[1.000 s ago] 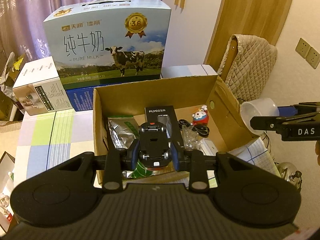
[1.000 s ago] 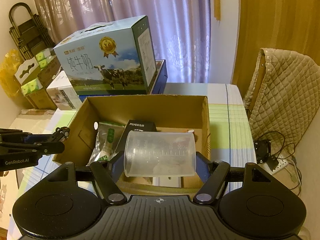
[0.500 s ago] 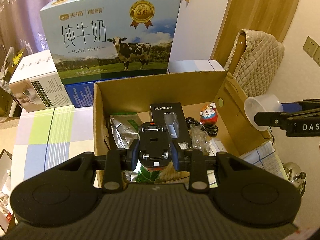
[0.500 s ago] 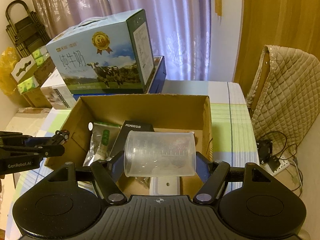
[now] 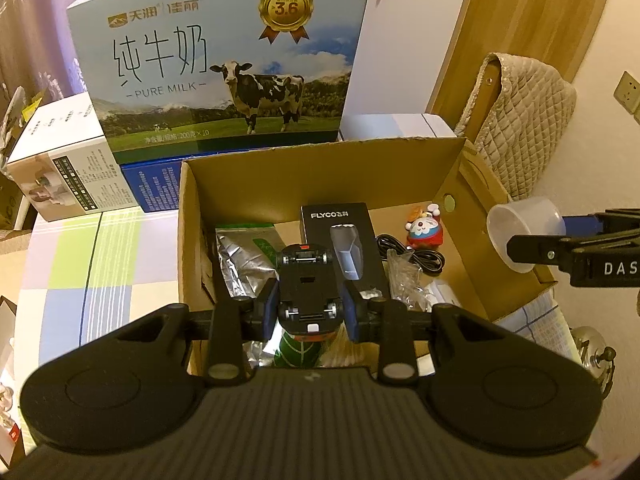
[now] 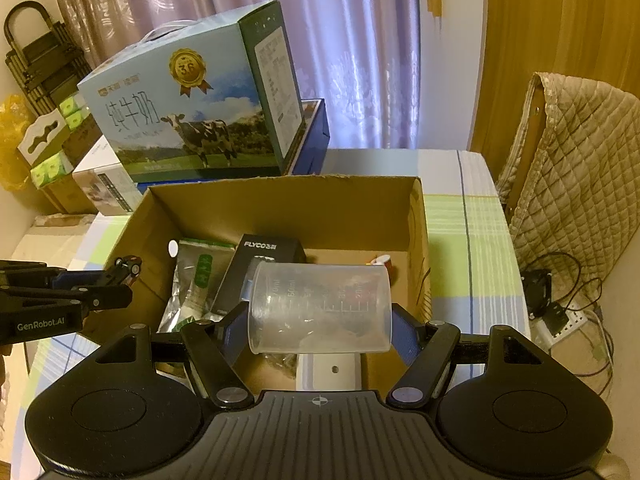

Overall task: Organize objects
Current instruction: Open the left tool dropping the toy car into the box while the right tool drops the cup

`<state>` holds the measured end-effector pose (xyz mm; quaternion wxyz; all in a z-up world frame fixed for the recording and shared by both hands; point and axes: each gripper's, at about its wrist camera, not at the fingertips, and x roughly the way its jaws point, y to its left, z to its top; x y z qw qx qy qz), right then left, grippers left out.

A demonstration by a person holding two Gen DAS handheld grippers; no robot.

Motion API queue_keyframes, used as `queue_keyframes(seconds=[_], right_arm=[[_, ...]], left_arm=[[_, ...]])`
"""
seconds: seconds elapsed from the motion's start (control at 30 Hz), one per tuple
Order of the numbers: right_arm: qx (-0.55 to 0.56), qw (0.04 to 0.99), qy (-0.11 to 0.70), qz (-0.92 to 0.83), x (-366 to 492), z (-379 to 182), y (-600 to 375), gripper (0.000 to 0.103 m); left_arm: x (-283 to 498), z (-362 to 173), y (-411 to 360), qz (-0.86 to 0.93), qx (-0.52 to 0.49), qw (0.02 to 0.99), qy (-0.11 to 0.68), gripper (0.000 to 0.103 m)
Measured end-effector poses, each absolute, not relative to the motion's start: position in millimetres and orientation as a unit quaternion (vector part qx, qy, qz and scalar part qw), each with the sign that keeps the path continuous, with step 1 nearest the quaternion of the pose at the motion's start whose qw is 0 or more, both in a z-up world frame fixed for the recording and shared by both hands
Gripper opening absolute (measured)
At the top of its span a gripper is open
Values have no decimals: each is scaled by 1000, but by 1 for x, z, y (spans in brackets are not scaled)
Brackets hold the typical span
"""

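Observation:
An open cardboard box sits on the checked tablecloth. My left gripper is shut on a small black toy car, held upside down over the box's near left part. My right gripper is shut on a clear plastic measuring cup lying sideways, above the box's near right corner. From the left wrist view the cup shows at the right, outside the box wall. Inside lie a black FLYCO box, a silver-green pouch, a small red figurine, a black cable.
A large milk carton stands on a blue box just behind the cardboard box, with a white box to its left. A quilted chair stands at the right, a power strip with cables on the floor.
Both grippers have moved forward and closer over the cardboard box, each still holding its object. The box and the milk carton loom larger in both views.

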<state>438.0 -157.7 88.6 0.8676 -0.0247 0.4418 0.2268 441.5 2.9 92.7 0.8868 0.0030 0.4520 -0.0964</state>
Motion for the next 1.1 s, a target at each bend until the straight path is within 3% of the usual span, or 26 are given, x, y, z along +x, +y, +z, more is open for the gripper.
queue_keyframes(seconds=[0.53,0.57,0.6,0.63,1.1], right_arm=[[-21,869,441,224,442,89,-162,69],[-21,869,441,223,442,89,-162,69],[-20,869,441,223,443,89,-163,69],[-19,869,441,222,442,88,-163,69],[-18,866,444,228,440,86,-157,69]], left_arm=[[457,89,-2,-93,-7,890,447,28],[458,89,-2,-90,-9,892,443,33],[460,89,-1,-86,-10,894,440,55],[460,89,0,-82,-13,896,437,63],[452,82,9,-76,-2,889,451,62]])
